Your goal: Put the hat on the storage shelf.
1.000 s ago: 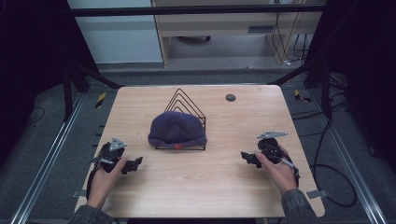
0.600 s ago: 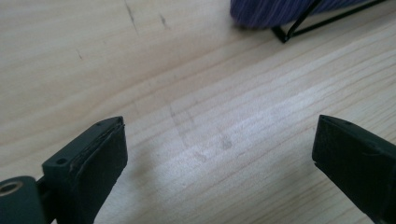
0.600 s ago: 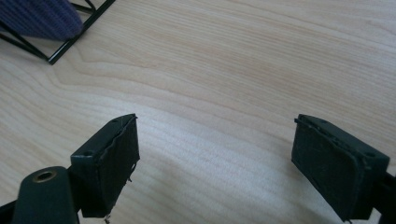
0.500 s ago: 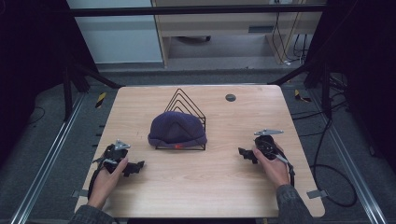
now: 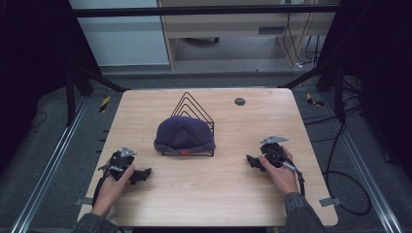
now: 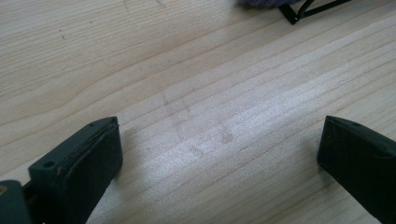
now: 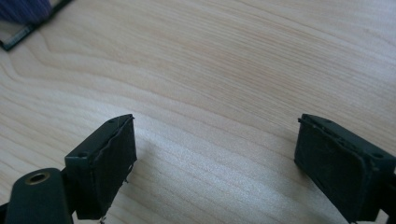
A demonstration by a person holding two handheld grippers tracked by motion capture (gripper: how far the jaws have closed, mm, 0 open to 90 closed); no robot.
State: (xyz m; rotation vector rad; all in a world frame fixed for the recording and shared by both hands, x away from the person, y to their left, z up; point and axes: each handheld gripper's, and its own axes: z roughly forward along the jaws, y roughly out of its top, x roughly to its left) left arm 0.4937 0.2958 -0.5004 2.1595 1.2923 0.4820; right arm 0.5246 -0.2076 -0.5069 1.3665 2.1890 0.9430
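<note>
The cap [image 5: 184, 132] on its wire rack [image 5: 194, 109] sits between and beyond both empty, wide-open claws, left claw [image 5: 142, 174] slightly nearer than right claw [image 5: 252, 160]

cap [image 5: 184, 132]: dark purple-blue, red spot at 6 o'clock brim | wire rack [image 5: 194, 109]: black | table [image 5: 223, 184]: pale wood grain | disc [image 5: 239, 101]: dark grey

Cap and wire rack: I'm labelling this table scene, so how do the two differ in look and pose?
The cap is a soft, solid, dark purple dome; the wire rack is thin black wire in open triangular loops. The cap sits low, draped over the rack's front; the rack stands upright and rises behind and above it. Both are dark and sit together mid-table, apart from either hand-held gripper.
</note>
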